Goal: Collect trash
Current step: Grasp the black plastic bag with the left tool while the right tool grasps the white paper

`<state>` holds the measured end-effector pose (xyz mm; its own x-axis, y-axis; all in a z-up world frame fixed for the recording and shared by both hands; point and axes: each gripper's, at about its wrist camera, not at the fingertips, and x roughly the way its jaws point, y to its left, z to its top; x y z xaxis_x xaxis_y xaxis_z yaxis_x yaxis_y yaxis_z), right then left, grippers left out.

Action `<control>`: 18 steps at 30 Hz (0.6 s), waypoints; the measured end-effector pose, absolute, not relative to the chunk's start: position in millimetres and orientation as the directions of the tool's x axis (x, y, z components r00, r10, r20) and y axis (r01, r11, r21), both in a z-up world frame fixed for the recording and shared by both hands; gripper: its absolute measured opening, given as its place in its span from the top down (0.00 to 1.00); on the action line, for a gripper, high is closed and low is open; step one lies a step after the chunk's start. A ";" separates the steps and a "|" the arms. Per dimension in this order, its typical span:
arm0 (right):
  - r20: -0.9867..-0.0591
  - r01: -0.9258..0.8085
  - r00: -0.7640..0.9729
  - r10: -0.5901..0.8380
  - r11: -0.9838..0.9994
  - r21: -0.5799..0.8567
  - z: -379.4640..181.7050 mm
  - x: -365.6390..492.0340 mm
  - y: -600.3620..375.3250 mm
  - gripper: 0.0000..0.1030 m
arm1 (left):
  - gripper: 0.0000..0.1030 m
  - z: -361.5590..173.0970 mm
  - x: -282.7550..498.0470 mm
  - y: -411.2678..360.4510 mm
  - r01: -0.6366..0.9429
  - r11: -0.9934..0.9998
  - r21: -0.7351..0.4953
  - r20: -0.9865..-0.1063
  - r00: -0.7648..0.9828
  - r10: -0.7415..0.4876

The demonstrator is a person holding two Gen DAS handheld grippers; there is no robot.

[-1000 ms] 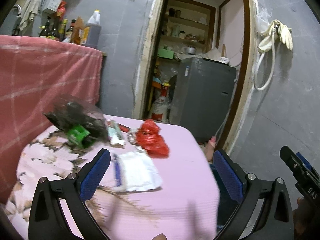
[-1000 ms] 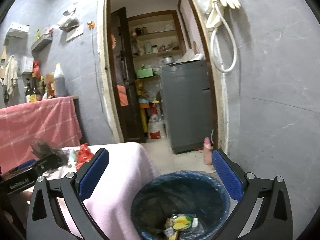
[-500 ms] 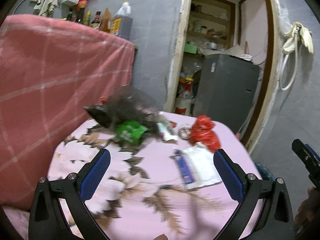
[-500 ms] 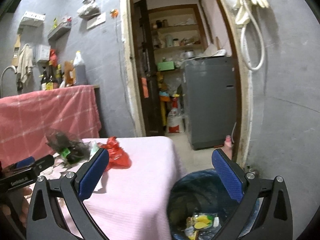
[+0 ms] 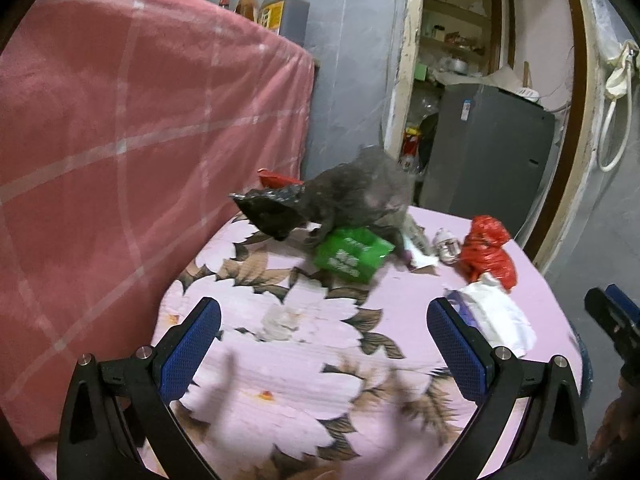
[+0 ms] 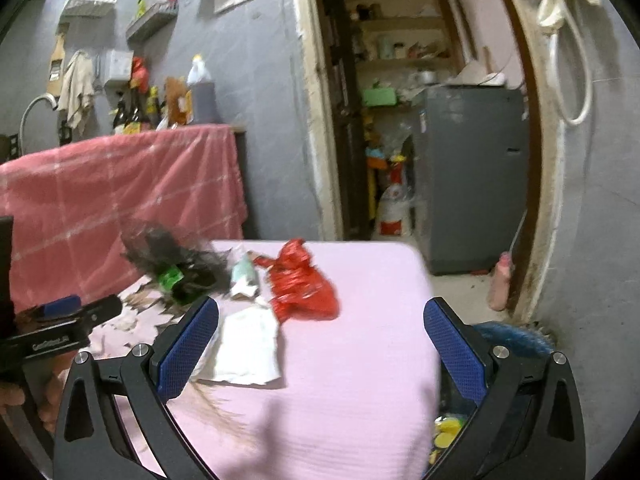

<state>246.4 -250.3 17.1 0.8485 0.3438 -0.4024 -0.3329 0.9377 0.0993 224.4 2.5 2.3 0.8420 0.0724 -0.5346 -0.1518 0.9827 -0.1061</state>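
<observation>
So compared with a second earlier, the left tool (image 5: 324,344) had swung left and closer over the floral end of the tabletop (image 5: 288,368), and the trash pile that used to sit up and left in its view now lay right ahead of the spread, empty fingers. The right tool (image 6: 320,340) had moved too: a second before it looked straight down into the blue bin (image 6: 516,340), now only the bin's rim peeked out past the right edge of the tabletop, and the pink cloth filled the space between its fingers, also wide apart and holding nothing.

The trash sat bunched toward the far edge of the tabletop. The dark plastic bag (image 5: 340,200) was a crumpled, see-through grey lump, its long axis running roughly along the far edge, the pointed black end aimed at the pink-draped counter (image 5: 140,120). The green box (image 5: 352,256) was tucked under it, touching, tilted on a corner with white print facing up. Just beside that lay a small white wrapper (image 5: 420,248), then the scrunched red bag (image 5: 486,252) near the right edge. The flat white tissue pack (image 5: 496,320) lay nearer, just in front of the red bag, long side pointing toward the near-right corner.
</observation>
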 end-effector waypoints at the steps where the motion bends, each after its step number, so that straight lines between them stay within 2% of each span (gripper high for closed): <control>1: -0.419 -0.341 0.837 0.351 0.935 0.101 15.1 249.3 -245.6 0.00 | 0.02 1.5 226.3 5.4 -0.150 0.983 -0.102 -0.542 0.837 0.072; 11: -0.575 -0.379 0.729 0.371 0.919 0.112 -10.5 276.9 -206.1 0.00 | 0.02 -5.9 245.8 35.0 -0.123 0.984 -0.133 -0.603 0.797 0.018; 18: -0.652 -0.370 0.680 0.336 0.925 0.090 -26.3 293.4 -192.2 0.02 | 0.02 -0.9 254.7 48.7 -0.117 0.984 -0.134 -0.588 0.808 0.016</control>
<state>293.4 -192.2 -26.3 0.6799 0.3361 -0.6518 -0.3703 0.9245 0.0904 254.7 48.7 -0.9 0.8084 0.0159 -0.5884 -0.1167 0.9841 -0.1337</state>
